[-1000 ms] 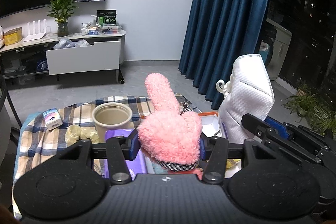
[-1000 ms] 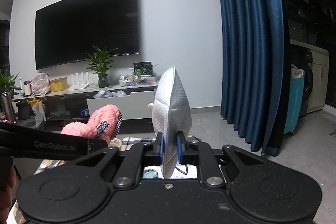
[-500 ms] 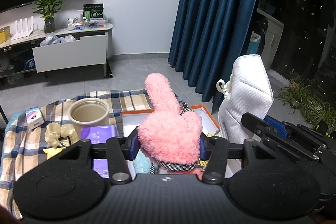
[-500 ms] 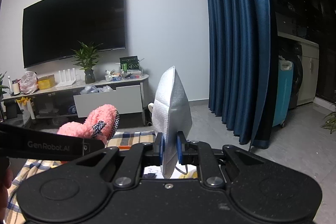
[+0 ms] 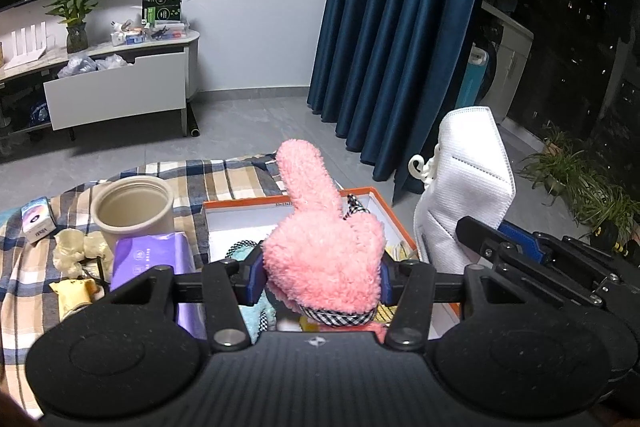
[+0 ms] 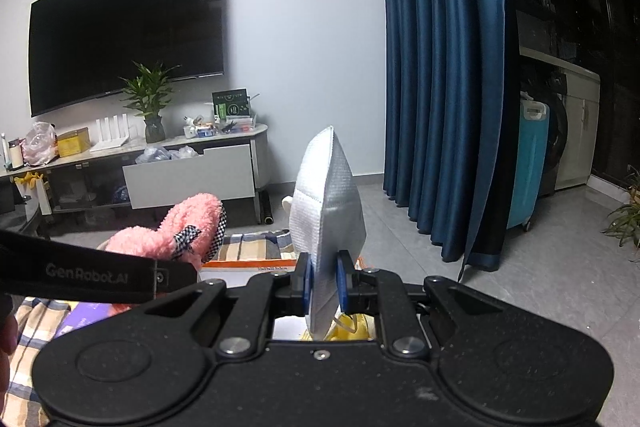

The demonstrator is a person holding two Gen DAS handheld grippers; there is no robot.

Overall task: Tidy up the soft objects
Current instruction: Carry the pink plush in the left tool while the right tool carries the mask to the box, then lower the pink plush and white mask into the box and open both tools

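Observation:
My left gripper (image 5: 320, 277) is shut on a fluffy pink mitten (image 5: 320, 247) with a checked cuff and holds it upright above the orange-rimmed white box (image 5: 372, 193). My right gripper (image 6: 324, 277) is shut on a folded white face mask (image 6: 326, 211), held upright just to the right of the box. The mask also shows in the left wrist view (image 5: 468, 179), and the mitten in the right wrist view (image 6: 176, 235). The box holds a teal cloth (image 5: 256, 311) and yellow items, partly hidden by the mitten.
On the plaid tablecloth (image 5: 36, 291) left of the box stand a beige cup (image 5: 132, 211), a purple tissue pack (image 5: 152, 259), a small carton (image 5: 36, 219), crumpled pale pieces and a yellow packet. Blue curtains (image 5: 400, 27) hang behind. A TV cabinet (image 5: 116, 87) stands far left.
Both grippers have moved right and forward over the box while holding their objects. The cup and tissue pack have slid left in the left wrist view. Grips unchanged.

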